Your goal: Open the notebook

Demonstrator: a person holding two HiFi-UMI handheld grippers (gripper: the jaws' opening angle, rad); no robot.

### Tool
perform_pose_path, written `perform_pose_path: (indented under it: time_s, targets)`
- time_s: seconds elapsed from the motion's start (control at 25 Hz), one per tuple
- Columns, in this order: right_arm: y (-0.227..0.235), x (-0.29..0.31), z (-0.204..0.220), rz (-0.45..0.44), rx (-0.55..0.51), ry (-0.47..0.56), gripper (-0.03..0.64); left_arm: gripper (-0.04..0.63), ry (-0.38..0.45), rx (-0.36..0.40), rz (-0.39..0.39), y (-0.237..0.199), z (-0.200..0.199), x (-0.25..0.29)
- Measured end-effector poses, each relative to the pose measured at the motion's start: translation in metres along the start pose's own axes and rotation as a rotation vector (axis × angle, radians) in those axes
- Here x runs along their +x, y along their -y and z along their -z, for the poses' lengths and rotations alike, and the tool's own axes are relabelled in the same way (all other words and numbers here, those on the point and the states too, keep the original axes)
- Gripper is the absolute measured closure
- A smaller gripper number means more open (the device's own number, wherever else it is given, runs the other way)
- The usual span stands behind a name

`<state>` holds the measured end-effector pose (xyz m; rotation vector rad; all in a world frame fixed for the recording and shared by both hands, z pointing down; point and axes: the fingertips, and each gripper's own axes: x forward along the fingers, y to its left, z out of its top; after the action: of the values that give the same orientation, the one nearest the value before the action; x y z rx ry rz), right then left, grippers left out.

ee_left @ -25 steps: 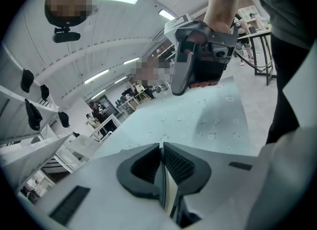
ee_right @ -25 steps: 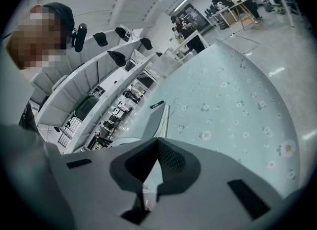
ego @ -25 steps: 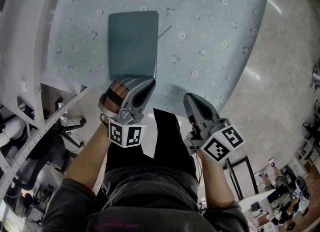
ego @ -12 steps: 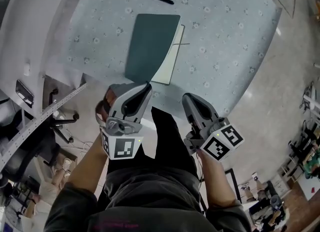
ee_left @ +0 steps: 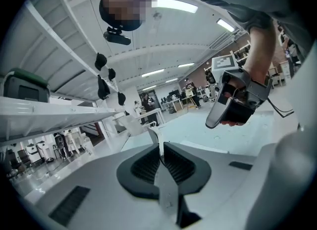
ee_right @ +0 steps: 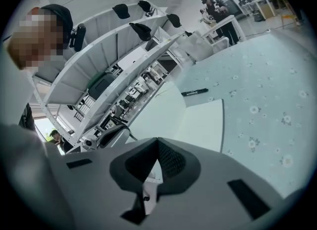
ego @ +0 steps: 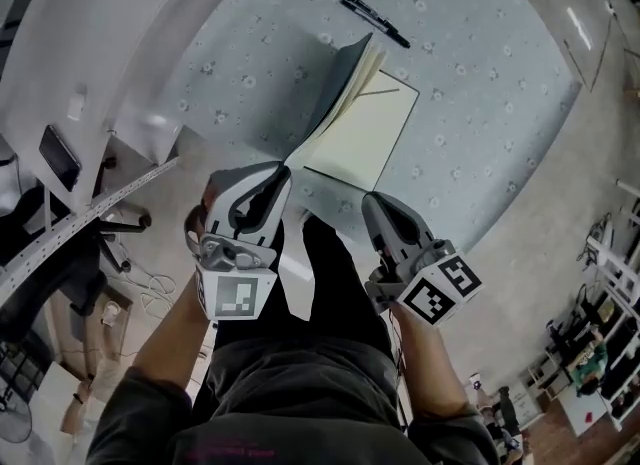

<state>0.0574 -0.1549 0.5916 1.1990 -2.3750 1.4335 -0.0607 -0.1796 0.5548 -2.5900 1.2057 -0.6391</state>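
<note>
Head view: the dark teal soft-cover notebook (ego: 365, 138) lies on the pale blue, flower-printed desk (ego: 480, 103), straight ahead of both hands. Its spine runs away from the person, slanting to the upper right. The teal cover (ego: 330, 93) stands up off the flat cream page, hinged along the notebook's left side, so it has to swing on leftward and down to lie flat. The left hand-held gripper (ego: 283, 168) is at the cover's near lower corner. The right hand-held gripper (ego: 372, 199) sits just beside the notebook's near edge, apart from it. Two black pens (ego: 370, 15) lie beyond the far end.

Left gripper view: the left hand-held gripper (ee_left: 159, 146) has its pads almost together, and the thin edge of the cover (ee_left: 152, 134) stands between them. The jaws have just eased a touch wider, yet the cover looks pinched.

Right gripper view: the right hand-held gripper (ee_right: 157, 142) has its jaws together with nothing in them. The cream page (ee_right: 205, 120) lies just ahead and slightly right, with the raised cover (ee_right: 158, 108) to its left. By this layout the left hand is the one placed to carry the cover over, while the right is nearer the flat page.
</note>
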Motion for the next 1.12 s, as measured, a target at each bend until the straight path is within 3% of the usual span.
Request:
perform_pose_path:
  time_s: [0.52, 1.12]
  targets:
    - [-0.029, 0.066, 0.003, -0.055, -0.034, -0.104, 0.615, 0.563, -0.121, -0.177, -0.078, -0.058, 0.072, -0.012]
    - [-0.037, 0.119, 0.005, -0.098, -0.06, -0.21, 0.615, 0.563, -0.293, -0.294, -0.105, -0.073, 0.153, -0.008]
